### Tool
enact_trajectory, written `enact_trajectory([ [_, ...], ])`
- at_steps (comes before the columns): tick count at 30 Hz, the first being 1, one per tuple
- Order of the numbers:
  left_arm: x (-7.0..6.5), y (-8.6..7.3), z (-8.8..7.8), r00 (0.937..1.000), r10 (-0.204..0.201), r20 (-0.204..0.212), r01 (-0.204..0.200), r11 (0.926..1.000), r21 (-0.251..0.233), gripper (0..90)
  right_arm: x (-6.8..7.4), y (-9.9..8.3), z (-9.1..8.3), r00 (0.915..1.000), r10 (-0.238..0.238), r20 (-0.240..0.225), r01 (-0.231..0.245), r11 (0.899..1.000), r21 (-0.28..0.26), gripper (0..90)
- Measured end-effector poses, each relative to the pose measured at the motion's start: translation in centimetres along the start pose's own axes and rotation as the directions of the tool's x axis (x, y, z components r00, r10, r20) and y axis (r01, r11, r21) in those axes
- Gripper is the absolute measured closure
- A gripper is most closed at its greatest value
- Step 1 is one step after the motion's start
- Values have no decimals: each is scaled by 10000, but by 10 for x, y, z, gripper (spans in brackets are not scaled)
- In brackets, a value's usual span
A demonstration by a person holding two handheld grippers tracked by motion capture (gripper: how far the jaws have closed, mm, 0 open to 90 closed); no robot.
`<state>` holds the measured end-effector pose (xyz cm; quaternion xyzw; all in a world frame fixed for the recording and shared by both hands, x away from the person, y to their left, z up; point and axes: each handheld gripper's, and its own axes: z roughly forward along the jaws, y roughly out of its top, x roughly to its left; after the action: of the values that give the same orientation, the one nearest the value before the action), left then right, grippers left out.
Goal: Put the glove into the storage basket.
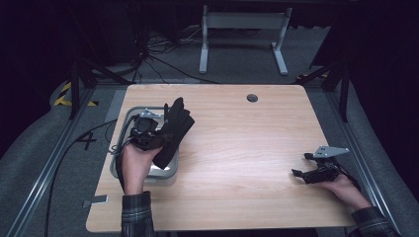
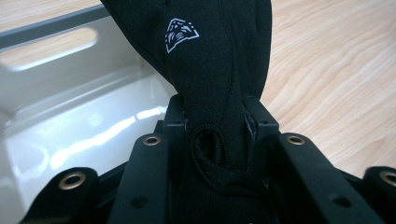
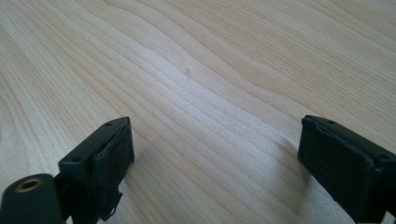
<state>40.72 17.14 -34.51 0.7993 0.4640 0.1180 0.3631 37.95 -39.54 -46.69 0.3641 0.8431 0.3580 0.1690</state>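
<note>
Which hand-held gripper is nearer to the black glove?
Left. The left hand-held gripper is clamped on the black glove above the tray; the right hand-held gripper rests far across the table.

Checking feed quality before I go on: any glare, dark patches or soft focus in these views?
High view: surroundings dark, table evenly lit, black glove shows little detail. Left gripper view: bright glare streaks on the tray floor, glove logo sharp. Right gripper view: wood grain clear, near claw edges slightly soft, faint shadows beside them.

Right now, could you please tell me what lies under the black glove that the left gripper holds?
Under the black glove is the right rim of the grey tray, with the wooden table beside it. The tray's visible floor looks bare; the glove covers the part beneath it.
</note>
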Motion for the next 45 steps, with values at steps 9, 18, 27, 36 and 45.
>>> enact_trajectory([
  [9, 25, -17, -5, 9963, -639, -567, 644, 9979, 69, 685, 0, 0, 0, 10000, 8, 1, -8, 10000, 1, 112],
  [18, 41, -28, 7, 9907, -968, -961, 1018, 9936, 483, 685, 0, 0, 0, 10000, 6, 0, -6, 10000, 2, 112],
  [27, 52, -34, 26, 9885, -961, -1169, 1083, 9889, 1022, 682, 0, 0, 0, 10000, 6, 1, -6, 10000, 2, 111],
  [36, 59, -33, 38, 9885, -800, -1285, 992, 9836, 1506, 677, 0, 0, 0, 10000, 5, -2, -5, 10000, 2, 111],
  [45, 65, -36, 50, 9894, -732, -1253, 977, 9744, 2023, 642, 0, 0, 0, 10000, 12, 6, -12, 10000, -7, 112],
])
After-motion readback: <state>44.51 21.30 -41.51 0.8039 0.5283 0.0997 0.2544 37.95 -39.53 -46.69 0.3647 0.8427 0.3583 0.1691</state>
